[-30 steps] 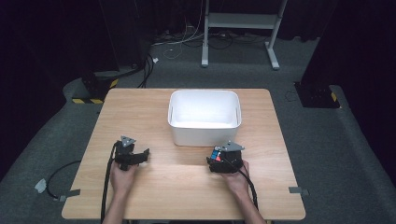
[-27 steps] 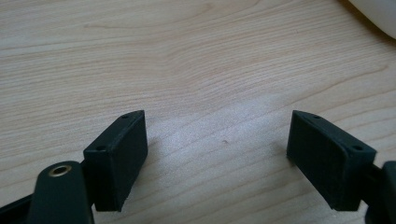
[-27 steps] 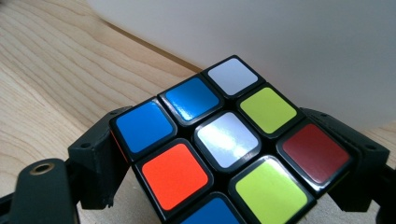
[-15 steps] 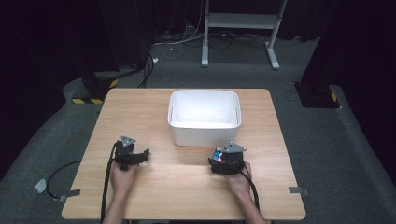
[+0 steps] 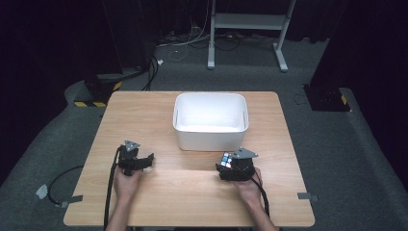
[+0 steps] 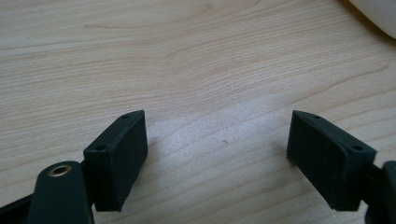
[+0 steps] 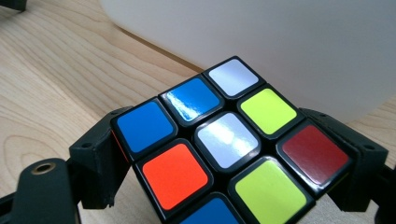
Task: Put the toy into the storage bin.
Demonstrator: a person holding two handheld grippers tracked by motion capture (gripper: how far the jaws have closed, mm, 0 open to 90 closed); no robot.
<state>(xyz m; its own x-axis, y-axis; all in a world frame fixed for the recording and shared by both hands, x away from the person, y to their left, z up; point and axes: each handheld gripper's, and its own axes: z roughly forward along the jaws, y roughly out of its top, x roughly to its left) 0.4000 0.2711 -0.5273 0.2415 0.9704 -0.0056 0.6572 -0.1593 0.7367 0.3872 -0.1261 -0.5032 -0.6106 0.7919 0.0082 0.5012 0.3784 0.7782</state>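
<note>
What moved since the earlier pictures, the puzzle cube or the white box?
Hardly anything. The right tongs, gripping the multicoloured puzzle cube throughout, slid slightly toward the person between the first two pictures and have rested since. The left tongs stayed open and empty on the light wooden table, and the white plastic box kept its place.

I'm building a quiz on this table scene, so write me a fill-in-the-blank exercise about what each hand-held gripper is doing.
1. The right hand-held gripper is shut on a ____.
2. The left hand-held gripper stands open over bare ____.
3. Past the puzzle cube stands a white plastic ____.
4. The square at the middle of the cube's upper face is ____.

Missing words: puzzle cube; table; bin; white
</note>
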